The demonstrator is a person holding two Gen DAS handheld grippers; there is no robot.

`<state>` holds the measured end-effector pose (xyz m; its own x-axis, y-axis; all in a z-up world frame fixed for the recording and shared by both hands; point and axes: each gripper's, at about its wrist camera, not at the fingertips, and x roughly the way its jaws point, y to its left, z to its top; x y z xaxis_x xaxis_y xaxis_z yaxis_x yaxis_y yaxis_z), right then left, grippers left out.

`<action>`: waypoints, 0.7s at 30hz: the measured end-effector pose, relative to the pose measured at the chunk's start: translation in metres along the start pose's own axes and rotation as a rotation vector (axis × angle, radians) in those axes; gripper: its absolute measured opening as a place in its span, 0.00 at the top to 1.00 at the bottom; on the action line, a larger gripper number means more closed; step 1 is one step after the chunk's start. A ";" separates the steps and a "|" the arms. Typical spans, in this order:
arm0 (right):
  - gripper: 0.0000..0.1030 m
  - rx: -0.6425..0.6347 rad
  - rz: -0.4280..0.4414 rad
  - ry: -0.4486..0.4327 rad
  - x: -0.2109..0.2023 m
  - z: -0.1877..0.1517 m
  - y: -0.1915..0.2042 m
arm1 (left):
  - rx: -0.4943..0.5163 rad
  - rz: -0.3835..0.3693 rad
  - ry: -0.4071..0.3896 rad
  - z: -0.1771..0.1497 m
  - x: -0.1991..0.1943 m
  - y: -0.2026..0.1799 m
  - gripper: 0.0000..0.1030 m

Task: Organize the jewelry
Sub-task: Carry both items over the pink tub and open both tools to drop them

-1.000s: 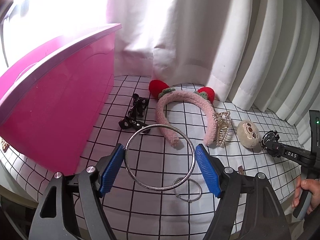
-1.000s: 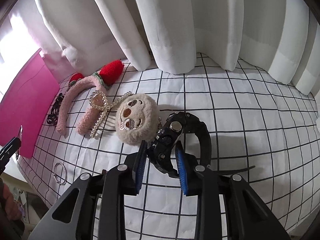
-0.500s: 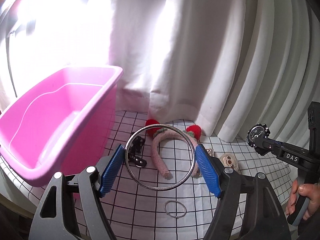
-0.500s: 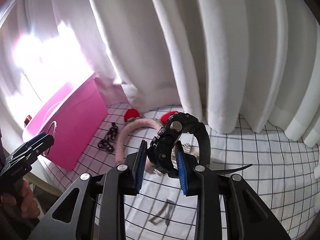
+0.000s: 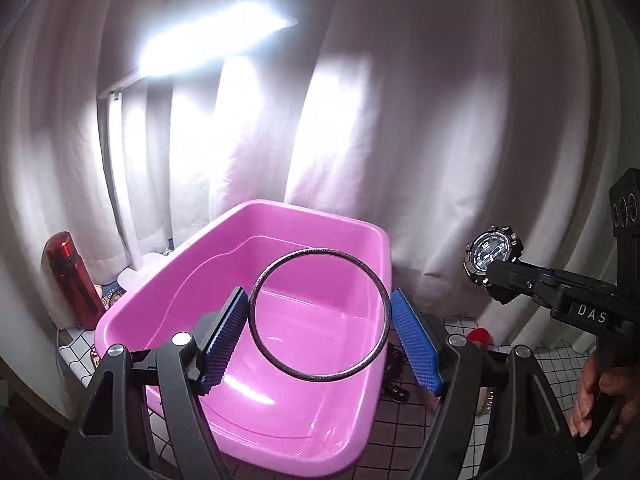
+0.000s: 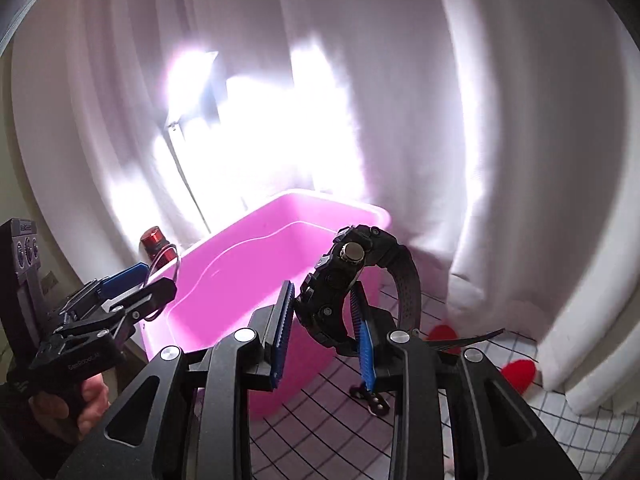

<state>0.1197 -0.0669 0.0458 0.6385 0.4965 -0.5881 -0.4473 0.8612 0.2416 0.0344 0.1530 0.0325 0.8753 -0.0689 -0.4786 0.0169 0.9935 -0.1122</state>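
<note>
My left gripper [image 5: 320,338] is shut on a silver bangle [image 5: 320,315] and holds it above the open pink tub [image 5: 240,412]. My right gripper [image 6: 324,340] is shut on a black wristwatch [image 6: 344,284] and holds it in the air just right of the tub [image 6: 224,280]. The watch [image 5: 493,255] and right gripper also show at the right of the left wrist view. The left gripper with the bangle [image 6: 160,276] shows at the tub's left rim in the right wrist view. The tub's inside looks empty.
White curtains hang behind, backlit by a bright window. A red bottle [image 5: 74,280] stands left of the tub. On the checked cloth [image 6: 540,440] right of the tub lie a black hair clip [image 6: 370,398] and the red ends of a headband [image 6: 518,374].
Both grippers have risen and swung left from the cloth toward the tub, carrying the bangle and the watch. The left one now hangs over the tub's opening.
</note>
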 end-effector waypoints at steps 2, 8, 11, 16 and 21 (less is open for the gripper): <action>0.73 -0.024 0.040 0.022 0.023 0.013 0.017 | -0.016 0.031 0.014 0.002 0.010 0.020 0.31; 0.73 -0.074 0.109 0.099 0.087 0.031 0.056 | -0.076 0.083 0.079 -0.002 0.041 0.066 0.31; 0.73 -0.086 0.122 0.138 0.109 0.035 0.066 | -0.090 0.101 0.114 -0.006 0.052 0.078 0.31; 0.74 -0.096 0.111 0.174 0.134 0.043 0.075 | -0.093 0.135 0.162 -0.008 0.065 0.087 0.31; 0.74 -0.107 0.077 0.176 0.142 0.053 0.078 | -0.114 0.144 0.221 -0.011 0.077 0.093 0.30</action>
<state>0.2087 0.0762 0.0224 0.4849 0.5257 -0.6989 -0.5604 0.8003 0.2132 0.0977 0.2395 -0.0241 0.7377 0.0417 -0.6739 -0.1656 0.9788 -0.1206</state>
